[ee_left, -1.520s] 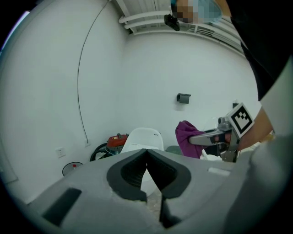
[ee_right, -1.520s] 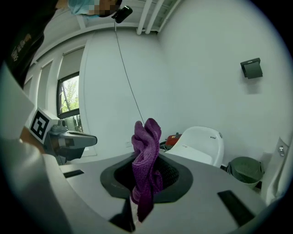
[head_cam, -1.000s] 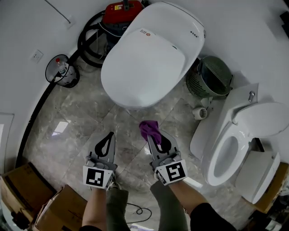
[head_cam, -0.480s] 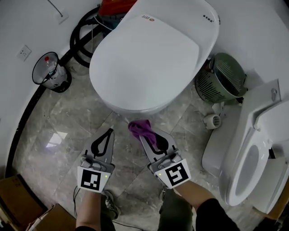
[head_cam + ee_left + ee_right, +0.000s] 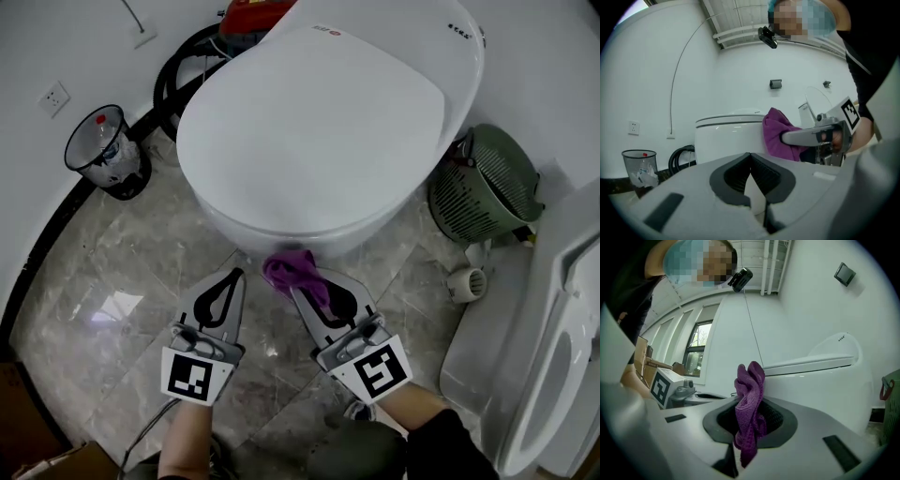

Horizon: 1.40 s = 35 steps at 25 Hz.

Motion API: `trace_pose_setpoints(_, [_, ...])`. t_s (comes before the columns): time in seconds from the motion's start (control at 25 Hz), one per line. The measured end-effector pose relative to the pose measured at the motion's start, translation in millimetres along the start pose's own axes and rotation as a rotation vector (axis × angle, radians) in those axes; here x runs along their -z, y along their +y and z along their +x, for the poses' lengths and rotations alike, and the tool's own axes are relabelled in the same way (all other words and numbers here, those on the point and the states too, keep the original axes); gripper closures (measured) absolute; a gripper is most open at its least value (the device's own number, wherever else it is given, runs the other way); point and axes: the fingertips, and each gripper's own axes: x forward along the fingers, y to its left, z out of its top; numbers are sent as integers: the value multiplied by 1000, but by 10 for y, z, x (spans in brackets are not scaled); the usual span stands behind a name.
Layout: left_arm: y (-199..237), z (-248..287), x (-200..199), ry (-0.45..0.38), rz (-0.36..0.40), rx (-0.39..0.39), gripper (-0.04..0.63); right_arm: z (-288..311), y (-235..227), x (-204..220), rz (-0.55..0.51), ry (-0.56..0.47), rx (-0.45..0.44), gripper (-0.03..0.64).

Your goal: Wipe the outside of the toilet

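A large white toilet (image 5: 319,122) with its lid down fills the upper middle of the head view. My right gripper (image 5: 305,281) is shut on a purple cloth (image 5: 292,272), whose bunched end sits right at the lower front of the toilet bowl (image 5: 825,385). In the right gripper view the cloth (image 5: 749,413) stands up between the jaws with the bowl just beyond it. My left gripper (image 5: 223,286) is shut and holds nothing, a short way left of the cloth and just short of the bowl (image 5: 729,138).
A black mesh bin (image 5: 105,150) stands at the left by the wall, with black hoses (image 5: 183,70) and a red machine (image 5: 253,14) behind the toilet. A green fan-like basket (image 5: 487,187) and a second white toilet (image 5: 553,375) are at the right. The floor is grey marble tile.
The view has drawn closer to the toilet, and both grippers have moved forward. The purple cloth now reaches the lower front of the bowl.
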Motion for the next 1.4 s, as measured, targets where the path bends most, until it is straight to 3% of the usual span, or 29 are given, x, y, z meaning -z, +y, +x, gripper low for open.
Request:
trace_pose_setpoints(0.24, [-68,-47,-1,9,-47,-18,589,-48,-231,22,-20,2,14,551])
trace_pose_setpoints(0.4, [-137,87,-143,-38,-23,-8,589,-212,-504,-25,-48,-13,24,549])
trace_pose_setpoints(0.68, [-291,219,-106,-36,-34,8,589,-532,-1209,-95,-83,-44,115,546])
trace_pose_setpoints(1.12, [-461,346,141,20,-38,11,589,-840,-2880,5,-40,-37,426,551])
trace_pose_setpoints(1.4, [-510,326,213,22,-47,-8,589,-807,-3910,-55,-113,20,644,551])
